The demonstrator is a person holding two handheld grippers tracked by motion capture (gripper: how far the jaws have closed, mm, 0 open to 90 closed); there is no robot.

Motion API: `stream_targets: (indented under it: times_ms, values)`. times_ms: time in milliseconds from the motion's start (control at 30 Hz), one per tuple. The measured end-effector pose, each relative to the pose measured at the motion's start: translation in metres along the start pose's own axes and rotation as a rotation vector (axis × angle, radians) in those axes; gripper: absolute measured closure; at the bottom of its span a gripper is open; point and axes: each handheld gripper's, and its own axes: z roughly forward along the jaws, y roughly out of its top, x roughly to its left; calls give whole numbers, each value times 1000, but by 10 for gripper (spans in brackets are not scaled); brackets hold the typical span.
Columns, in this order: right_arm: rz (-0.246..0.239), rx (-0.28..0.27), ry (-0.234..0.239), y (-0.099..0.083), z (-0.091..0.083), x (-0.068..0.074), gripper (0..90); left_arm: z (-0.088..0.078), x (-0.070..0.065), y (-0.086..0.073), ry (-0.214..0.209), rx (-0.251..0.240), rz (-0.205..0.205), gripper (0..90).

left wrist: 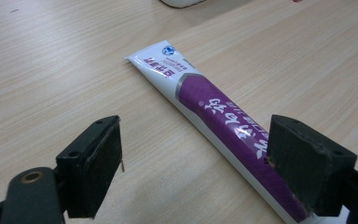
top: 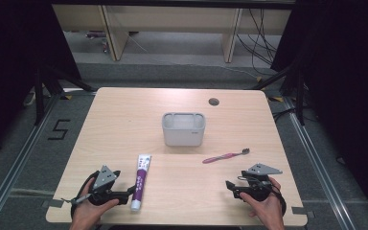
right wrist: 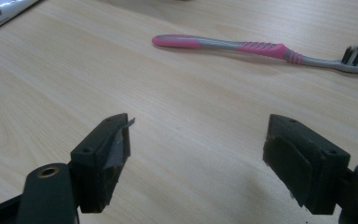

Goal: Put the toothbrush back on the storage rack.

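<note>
Both are at the approach stage: the left gripper (left wrist: 193, 163), jaws spread and grasping nothing, sits at the white-and-purple plastic toothpaste tube (top: 141, 180) on the pale wooden table (top: 124, 124), while the right gripper (right wrist: 198, 158), likewise released, faces the pink-and-grey toothbrush (right wrist: 261, 49), so the next move likely calls for closing in squarely over each.

in the left gripper view a black jaw hides the toothpaste tube's (left wrist: 223, 119) near end.

I see one toothpaste tube (top: 141, 181), one pink toothbrush (top: 225, 155) and one grey holder box (top: 183, 129) on one wooden table (top: 124, 124). I hold two grippers, the left gripper (top: 129, 192) and the right gripper (top: 231, 186).
</note>
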Motion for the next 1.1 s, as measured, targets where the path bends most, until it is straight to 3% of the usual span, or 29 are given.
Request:
stream_targets:
  times_ms: [33, 333, 367, 400, 467, 500, 567, 633, 700, 733, 767, 800, 833, 933, 1033, 1100]
  values:
    - [-36, -6, 0, 2, 1, -1, 290, 0, 0, 0, 3, 6, 5, 177]
    - [-52, 1, 8, 16, 7, 2, 418, 1, 0, 0, 0, 6, 2, 177]
    - [-96, -2, -4, 20, 11, 1, 463, 0, 0, 0, 1, 5, 5, 177]
    - [-96, -2, -4, 20, 11, 1, 463, 0, 0, 0, -1, 4, 7, 177]
    - [-90, 12, 10, 24, 14, 4, 526, 0, 0, 0, -3, -1, 4, 177]
    - [-127, 9, 8, 30, 17, 3, 624, 0, 0, 0, 4, 1, 0, 177]
    - [-151, 1, 0, 34, 20, 3, 702, 0, 1, 0, 2, -1, -1, 177]
    - [-140, 11, 7, 36, 22, 4, 734, 0, 0, 0, 2, -7, -4, 177]
    - [-170, 8, 2, 41, 27, 2, 793, -1, 0, 0, 1, -4, -1, 177]
    - [-152, 17, 4, 42, 29, 2, 823, -1, 0, 0, 0, -4, 0, 177]
    - [-169, 6, 15, 44, 32, 1, 849, -1, 0, 0, 0, -5, 1, 177]
    - [-147, 22, 14, 46, 32, 2, 870, -1, 0, 0, 2, -5, -3, 177]
    - [-156, 16, 11, 49, 36, 1, 894, -1, 1, 0, 4, -7, -8, 177]
    - [-152, 19, 20, 52, 41, -1, 900, -2, 1, 0, 4, -5, -8, 177]
    - [-183, 24, 31, 57, 50, -3, 900, -1, 1, 0, 5, -6, -7, 177]
    - [-154, 42, 21, 63, 57, 0, 900, -1, 1, 0, 3, -8, -10, 177]
